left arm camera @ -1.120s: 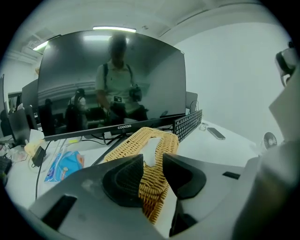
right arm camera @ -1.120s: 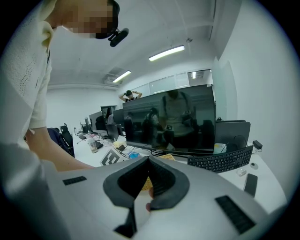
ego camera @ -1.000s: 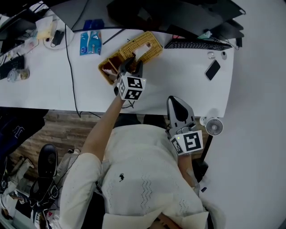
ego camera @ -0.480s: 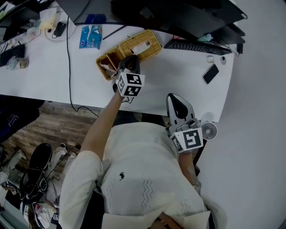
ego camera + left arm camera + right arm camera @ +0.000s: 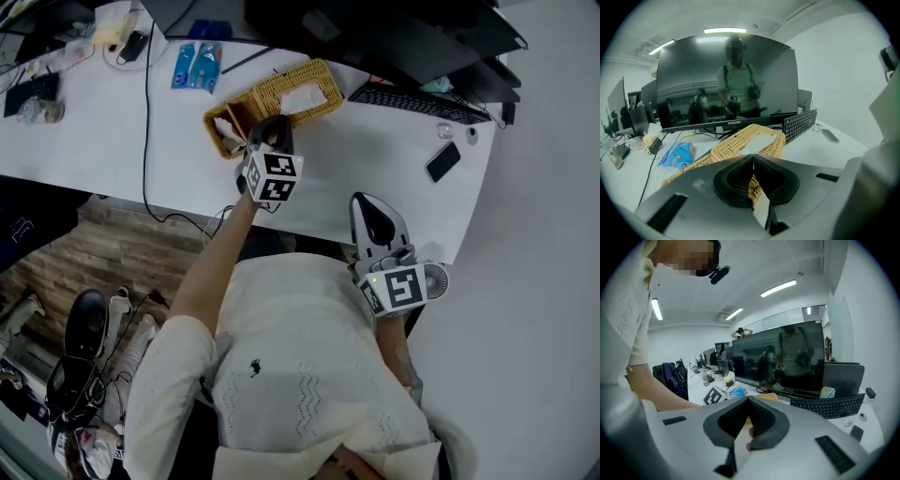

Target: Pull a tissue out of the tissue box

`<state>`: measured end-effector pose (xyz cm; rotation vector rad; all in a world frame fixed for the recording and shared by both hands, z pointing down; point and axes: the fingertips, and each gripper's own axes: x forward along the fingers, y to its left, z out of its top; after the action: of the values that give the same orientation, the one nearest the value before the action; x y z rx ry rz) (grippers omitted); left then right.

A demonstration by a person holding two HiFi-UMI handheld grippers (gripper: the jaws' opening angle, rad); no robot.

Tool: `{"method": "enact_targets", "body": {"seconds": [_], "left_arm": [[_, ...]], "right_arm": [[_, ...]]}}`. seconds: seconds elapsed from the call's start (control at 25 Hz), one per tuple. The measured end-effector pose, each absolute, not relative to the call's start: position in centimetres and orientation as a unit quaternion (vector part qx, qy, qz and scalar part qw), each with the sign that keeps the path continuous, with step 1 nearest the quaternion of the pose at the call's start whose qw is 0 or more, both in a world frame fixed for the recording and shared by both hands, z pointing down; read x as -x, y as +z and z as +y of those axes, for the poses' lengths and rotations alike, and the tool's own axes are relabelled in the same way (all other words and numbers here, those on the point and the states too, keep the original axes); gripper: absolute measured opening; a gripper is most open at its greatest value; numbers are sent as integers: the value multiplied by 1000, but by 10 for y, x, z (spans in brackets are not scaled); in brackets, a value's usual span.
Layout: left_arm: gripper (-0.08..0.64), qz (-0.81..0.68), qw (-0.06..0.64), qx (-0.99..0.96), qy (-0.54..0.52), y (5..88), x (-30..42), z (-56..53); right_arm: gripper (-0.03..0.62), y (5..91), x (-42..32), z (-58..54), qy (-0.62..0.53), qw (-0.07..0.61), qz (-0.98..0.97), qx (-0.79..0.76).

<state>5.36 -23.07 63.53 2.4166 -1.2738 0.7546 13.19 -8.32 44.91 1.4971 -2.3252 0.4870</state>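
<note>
tissue box, wicker, before "coocaa" monitor

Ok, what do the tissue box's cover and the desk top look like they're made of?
The tissue box looks like woven wicker or rattan: tan and matte, with plaited strands plain in the left gripper view. The desk has a smooth white top, probably laminate: even colour with no grain showing.
</note>
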Motion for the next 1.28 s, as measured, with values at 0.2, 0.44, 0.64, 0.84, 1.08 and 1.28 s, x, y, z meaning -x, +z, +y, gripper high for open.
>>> {"method": "enact_targets", "body": {"seconds": [0.2, 0.44, 0.64, 0.84, 1.08, 1.28], "left_arm": [[12, -452, 156, -839, 260, 634, -53, -229], [12, -462, 158, -834, 258, 633, -51, -227], [12, -465, 161, -831, 258, 632, -52, -222], [12, -468, 162, -830, 257, 631, -53, -218], [12, -472, 163, -828, 256, 629, -55, -215], [12, -477, 166, -826, 252, 625, -55, -212]], "right_arm": [[2, 450, -135, -82, 170, 169, -821, -518], [2, 449, -137, -84, 167, 168, -827, -510], [2, 450, -138, -83, 167, 168, -830, -504], [2, 449, -139, -84, 165, 167, -834, -500], [2, 448, -142, -85, 162, 167, -838, -493], [2, 446, -143, -85, 160, 167, -841, -490]]}}
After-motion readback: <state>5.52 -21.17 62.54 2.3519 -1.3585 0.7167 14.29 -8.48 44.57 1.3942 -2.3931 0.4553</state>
